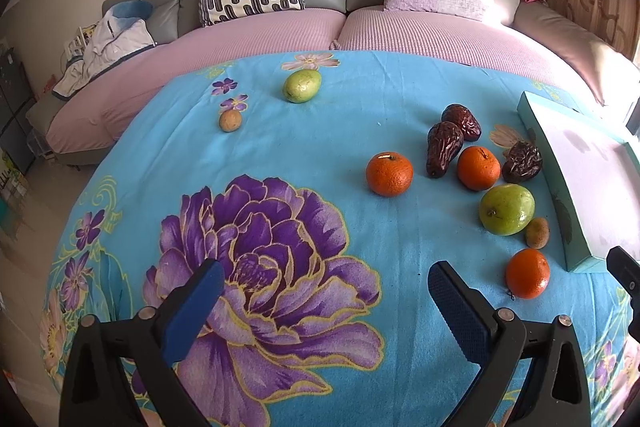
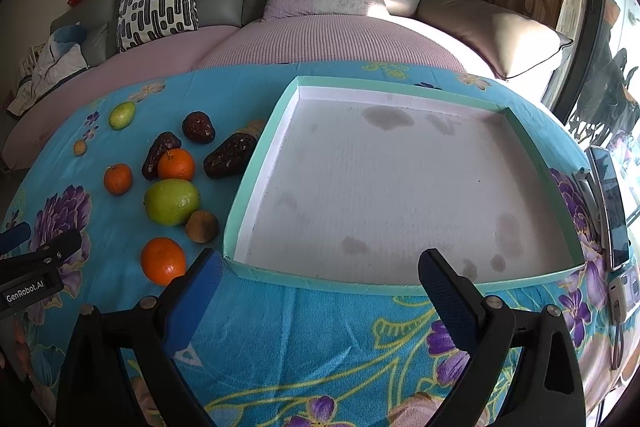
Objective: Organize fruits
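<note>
Fruits lie on a blue flowered cloth. Three oranges [image 1: 389, 173] [image 1: 478, 167] [image 1: 527, 272], a green pear [image 1: 506, 209], a small kiwi [image 1: 537, 233] and three dark wrinkled dates [image 1: 442, 148] cluster at the right. A second green pear [image 1: 302, 85] and a small brown fruit [image 1: 230, 121] sit farther back. A shallow teal-rimmed white tray [image 2: 264, 143] holds no fruit. My left gripper [image 1: 325, 283] hovers open over the purple flower print. My right gripper [image 2: 320, 273] hangs open at the tray's near rim, beside the nearest orange [image 2: 163, 261].
A grey sofa with a purple cover [image 1: 280, 39], cushions and a plush toy stands behind the table. A phone [image 2: 612, 203] and a small white device [image 2: 624, 287] lie at the table's right edge. Clothes [image 1: 108, 47] are piled on the sofa's left.
</note>
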{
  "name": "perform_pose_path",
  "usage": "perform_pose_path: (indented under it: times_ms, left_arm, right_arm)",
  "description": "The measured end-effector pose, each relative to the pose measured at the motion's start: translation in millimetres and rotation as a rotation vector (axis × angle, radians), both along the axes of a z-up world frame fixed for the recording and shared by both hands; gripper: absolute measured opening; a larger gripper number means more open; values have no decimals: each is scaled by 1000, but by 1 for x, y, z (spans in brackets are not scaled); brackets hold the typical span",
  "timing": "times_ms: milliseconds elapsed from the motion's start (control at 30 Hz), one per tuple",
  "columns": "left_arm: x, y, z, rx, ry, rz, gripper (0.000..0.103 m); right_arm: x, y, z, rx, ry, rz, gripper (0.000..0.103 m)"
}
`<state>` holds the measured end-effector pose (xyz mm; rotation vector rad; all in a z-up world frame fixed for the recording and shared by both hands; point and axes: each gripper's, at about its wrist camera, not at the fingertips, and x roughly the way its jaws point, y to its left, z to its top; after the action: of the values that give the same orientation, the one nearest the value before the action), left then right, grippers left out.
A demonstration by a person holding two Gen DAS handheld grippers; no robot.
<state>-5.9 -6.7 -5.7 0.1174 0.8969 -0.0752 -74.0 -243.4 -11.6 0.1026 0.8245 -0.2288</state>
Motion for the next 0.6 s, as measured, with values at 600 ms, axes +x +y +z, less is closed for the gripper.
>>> perform_pose_path:
  times_ms: [600]
  left_arm:
    - [-1, -1, -1, 2, 1, -2, 103]
  right_arm:
    - [0, 0, 0, 3, 9, 1, 98]
